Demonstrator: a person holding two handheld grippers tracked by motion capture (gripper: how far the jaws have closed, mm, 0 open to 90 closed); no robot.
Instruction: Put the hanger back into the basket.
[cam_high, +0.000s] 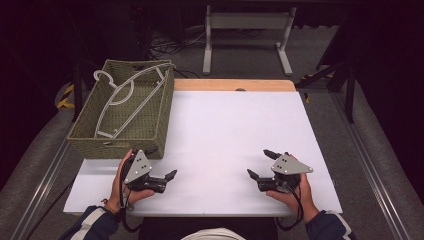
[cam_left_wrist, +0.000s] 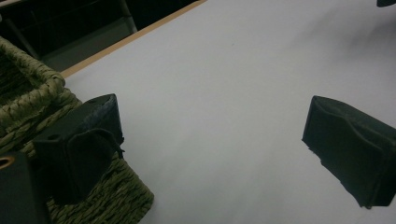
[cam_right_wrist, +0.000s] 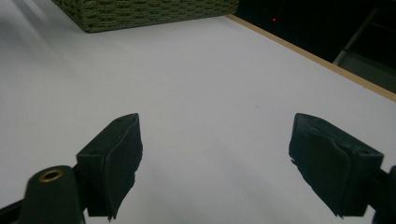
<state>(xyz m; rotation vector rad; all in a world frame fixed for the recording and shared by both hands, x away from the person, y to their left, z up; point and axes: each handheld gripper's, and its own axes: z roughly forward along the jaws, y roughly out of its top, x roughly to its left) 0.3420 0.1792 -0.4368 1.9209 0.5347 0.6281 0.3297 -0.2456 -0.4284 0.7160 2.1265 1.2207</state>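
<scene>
Left gripper (cam_high: 162, 162) and right gripper (cam_high: 259, 163) are resting low over the white table (cam_high: 235, 125), well apart, each with its jaws spread wide and gripping nothing. The left gripper is sitting just beside the near corner of the woven green basket (cam_high: 85, 142), which is standing at the table's far-left side. A white clothes hanger (cam_high: 122, 97) is lying slantwise inside the basket, its hook toward the far rim. Bare tabletop is lying between the two grippers. A grey frame (cam_high: 245, 30) is standing on the floor beyond the table.
</scene>
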